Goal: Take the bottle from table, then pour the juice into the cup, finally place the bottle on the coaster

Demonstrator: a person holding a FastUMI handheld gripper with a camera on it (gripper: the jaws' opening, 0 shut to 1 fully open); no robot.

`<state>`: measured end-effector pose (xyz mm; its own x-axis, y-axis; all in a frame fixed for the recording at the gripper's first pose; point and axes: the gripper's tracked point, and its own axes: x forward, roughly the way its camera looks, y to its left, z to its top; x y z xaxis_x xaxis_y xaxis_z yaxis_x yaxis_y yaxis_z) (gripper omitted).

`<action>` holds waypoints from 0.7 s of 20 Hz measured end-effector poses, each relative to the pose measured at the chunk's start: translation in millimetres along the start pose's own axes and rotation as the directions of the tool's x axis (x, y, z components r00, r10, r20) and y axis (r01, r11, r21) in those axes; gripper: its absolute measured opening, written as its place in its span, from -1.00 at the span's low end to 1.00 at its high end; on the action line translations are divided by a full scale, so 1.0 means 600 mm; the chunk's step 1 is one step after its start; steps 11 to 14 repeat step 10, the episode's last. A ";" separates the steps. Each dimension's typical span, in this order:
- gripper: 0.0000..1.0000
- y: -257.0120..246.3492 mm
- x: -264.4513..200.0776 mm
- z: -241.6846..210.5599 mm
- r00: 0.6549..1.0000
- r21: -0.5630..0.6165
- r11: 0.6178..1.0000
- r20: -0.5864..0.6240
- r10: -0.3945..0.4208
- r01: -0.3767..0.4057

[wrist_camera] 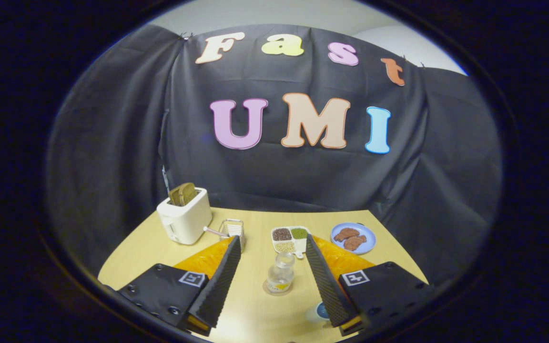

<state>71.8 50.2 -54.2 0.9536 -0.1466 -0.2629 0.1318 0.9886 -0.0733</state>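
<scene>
Several things shared the tabletop (255, 305), a pale wood surface. Largest among them was the toaster (184, 220), set far back beside the wall with slices of bread (183, 193) standing in its slots, well out of the working lane. Beside it stood a small wire rack (232, 227). Further along lay a divided tray (289, 237) holding grains in separate compartments, and then a blue plate (368, 246) carrying brown pieces of food (351, 237). All of these sat beyond the fingers, in a row at the rear, which left the near ground free for pouring.

The hand-held gripper (273, 247) was spread wide, its two fingers well apart and pressing on nothing. Between them, a little ahead, stood the bottle (281, 272), upright, clear, with a shallow layer of yellow juice at its bottom. It rested on a round coaster (267, 288), whose rim showed around its base. That placement suggested the last step of the task was done, or very nearly, and the open stance fitted a release rather than a grasp, though I could not be sure.

Smallest was a round blue-and-white object (321, 311) just beside the right finger, partly hidden by it; possibly the cup, but I could not tell.
</scene>
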 end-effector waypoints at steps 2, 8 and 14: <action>0.75 -0.020 -0.007 0.017 1.000 0.026 1.000 0.013 -0.008 0.007; 0.75 -0.074 -0.030 0.049 0.998 0.060 0.998 0.041 -0.040 0.037; 0.75 -0.087 -0.037 0.057 0.998 0.063 0.997 0.050 -0.045 0.041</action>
